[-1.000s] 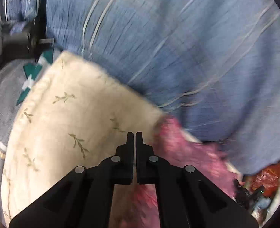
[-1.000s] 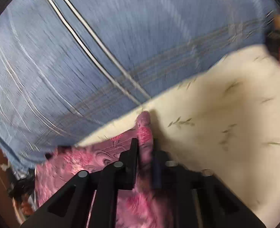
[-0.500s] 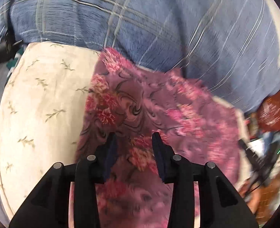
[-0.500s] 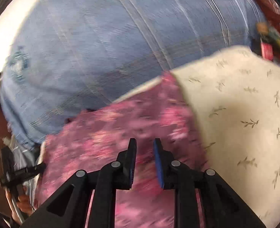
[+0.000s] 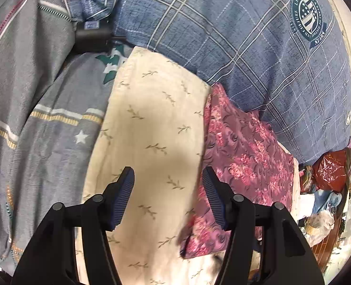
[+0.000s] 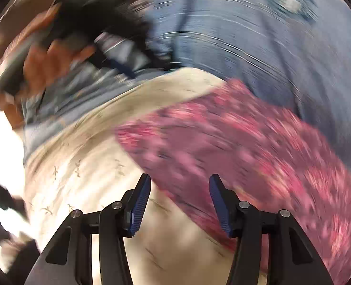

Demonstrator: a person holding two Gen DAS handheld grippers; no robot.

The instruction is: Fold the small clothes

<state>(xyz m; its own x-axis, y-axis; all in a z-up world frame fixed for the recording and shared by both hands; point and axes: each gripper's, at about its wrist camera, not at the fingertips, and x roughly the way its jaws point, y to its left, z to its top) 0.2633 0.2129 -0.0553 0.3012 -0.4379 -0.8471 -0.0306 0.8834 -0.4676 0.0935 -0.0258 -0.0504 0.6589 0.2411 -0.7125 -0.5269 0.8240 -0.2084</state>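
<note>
Pink floral garment (image 5: 244,156) lies folded on cream cloth (image 5: 151,128); left hand-held gripper (image 5: 168,199) and right hand-held gripper (image 6: 179,204) opening, both empty; other clothes probably remain.

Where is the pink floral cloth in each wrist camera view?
Left wrist: pink floral cloth lies right of centre, beside the cream leaf-print cloth.
Right wrist: it fills the centre and right, blurred.
Shared landmark: the blue plaid cover beyond it in both views.

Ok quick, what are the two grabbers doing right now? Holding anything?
Left gripper: jaws opening, nothing between them; cream cloth lies below.
Right gripper: jaws opening, holding nothing; pink cloth lies below.
</note>
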